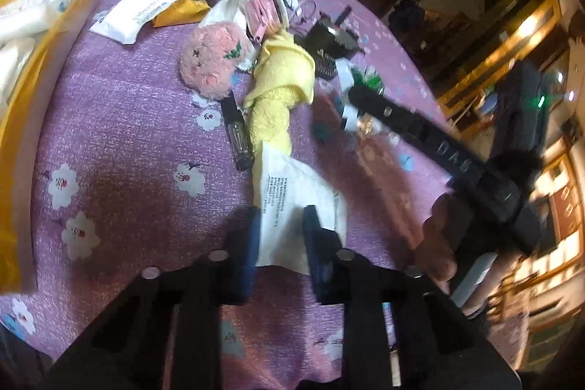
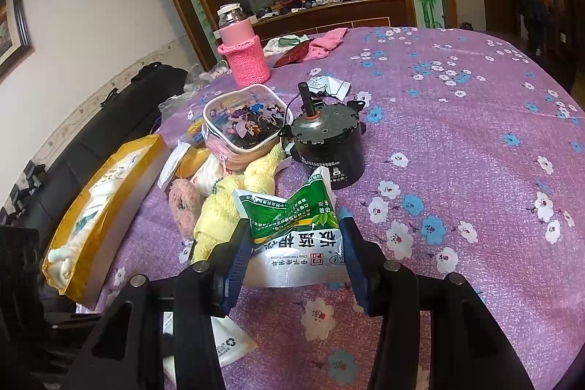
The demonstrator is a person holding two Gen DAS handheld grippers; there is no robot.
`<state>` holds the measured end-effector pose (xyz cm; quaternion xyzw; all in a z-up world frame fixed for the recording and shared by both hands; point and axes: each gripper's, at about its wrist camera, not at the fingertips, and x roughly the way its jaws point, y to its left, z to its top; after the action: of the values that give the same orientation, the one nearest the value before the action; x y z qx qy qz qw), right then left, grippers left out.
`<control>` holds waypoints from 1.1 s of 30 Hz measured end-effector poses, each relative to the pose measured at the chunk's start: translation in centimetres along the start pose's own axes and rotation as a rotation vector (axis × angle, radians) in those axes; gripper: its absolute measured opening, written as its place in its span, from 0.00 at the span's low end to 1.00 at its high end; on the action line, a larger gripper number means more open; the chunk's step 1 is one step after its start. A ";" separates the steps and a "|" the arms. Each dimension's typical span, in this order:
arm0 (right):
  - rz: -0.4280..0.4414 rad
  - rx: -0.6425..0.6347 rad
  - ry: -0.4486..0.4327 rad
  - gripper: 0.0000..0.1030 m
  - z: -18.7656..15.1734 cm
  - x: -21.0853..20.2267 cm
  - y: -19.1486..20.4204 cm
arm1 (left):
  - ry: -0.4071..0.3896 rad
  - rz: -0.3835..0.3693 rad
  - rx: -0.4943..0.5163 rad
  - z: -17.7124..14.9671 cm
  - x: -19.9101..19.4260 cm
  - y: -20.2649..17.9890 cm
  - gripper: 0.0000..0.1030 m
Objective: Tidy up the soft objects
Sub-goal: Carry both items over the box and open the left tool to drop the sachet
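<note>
In the left wrist view, our left gripper (image 1: 281,225) sits low over the purple floral tablecloth on the table (image 1: 139,141), its fingers parted around the near edge of a flat white printed packet (image 1: 292,203); we cannot tell whether they pinch it yet. The packet's long axis runs straight ahead from the gripper toward a rolled pale-yellow fleece towel (image 1: 278,86), which overlaps its far end. Left of the towel lies a round pink plush toy (image 1: 212,57). Our right gripper (image 1: 356,103) reaches in from the right.

In the right wrist view, our right gripper (image 2: 294,243) is clenched on a crumpled green-and-white plastic sachet (image 2: 292,233), held between the blue pads just above the cloth. The towel lies immediately left of it, nearer this gripper's left finger, with a black cylindrical motor (image 2: 329,148) behind.
</note>
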<state>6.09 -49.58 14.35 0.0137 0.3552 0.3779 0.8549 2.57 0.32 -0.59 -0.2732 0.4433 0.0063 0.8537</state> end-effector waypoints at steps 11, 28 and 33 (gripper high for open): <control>-0.009 0.011 -0.043 0.46 -0.1 -0.8 -0.1 | -0.010 -0.375 -0.187 0.8 -5.9 2.2 0.05; 0.324 -0.147 -0.060 0.47 0.0 -3.4 11.7 | -0.382 -0.102 -0.324 1.3 -17.7 13.6 0.05; 0.335 -0.287 0.002 0.47 0.3 -0.6 17.2 | -0.408 0.002 -0.384 1.0 -17.3 17.1 0.05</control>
<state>-4.96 -37.55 19.94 -0.0497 0.2913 0.5613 0.7731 -11.47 19.34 5.18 -0.4226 0.2534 0.1461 0.8579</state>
